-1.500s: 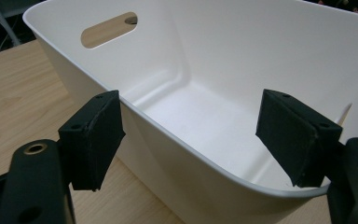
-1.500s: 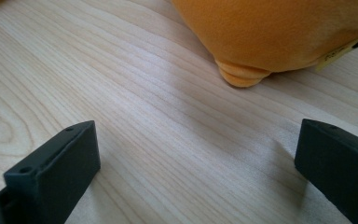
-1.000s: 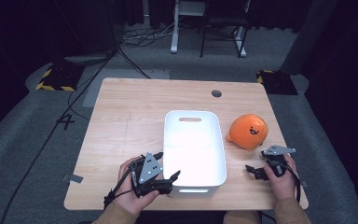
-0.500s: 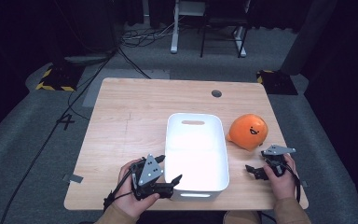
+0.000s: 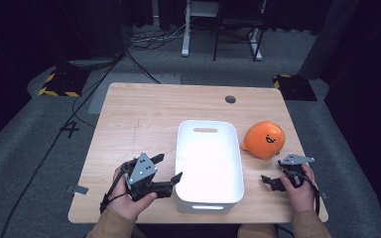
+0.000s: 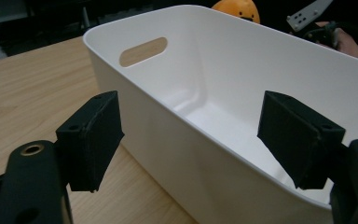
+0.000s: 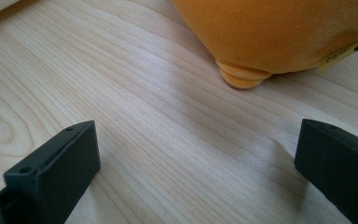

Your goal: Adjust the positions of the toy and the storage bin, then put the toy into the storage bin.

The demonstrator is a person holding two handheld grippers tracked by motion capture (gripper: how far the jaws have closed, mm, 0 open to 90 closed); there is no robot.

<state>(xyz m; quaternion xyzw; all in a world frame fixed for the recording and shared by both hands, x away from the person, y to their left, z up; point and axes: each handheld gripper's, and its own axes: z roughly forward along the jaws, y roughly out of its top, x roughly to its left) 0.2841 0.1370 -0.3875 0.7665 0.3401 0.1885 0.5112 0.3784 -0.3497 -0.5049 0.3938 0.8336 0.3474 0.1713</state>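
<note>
Bin (image 5: 208, 163) wall sits between the spread jaws of the left tongs (image 6: 193, 135), not yet pinched; next they should close on that wall. Right tongs (image 5: 274, 182), also spread, hover low near the toy (image 5: 264, 140). One bin mid-table, one orange toy just beside it.
</note>
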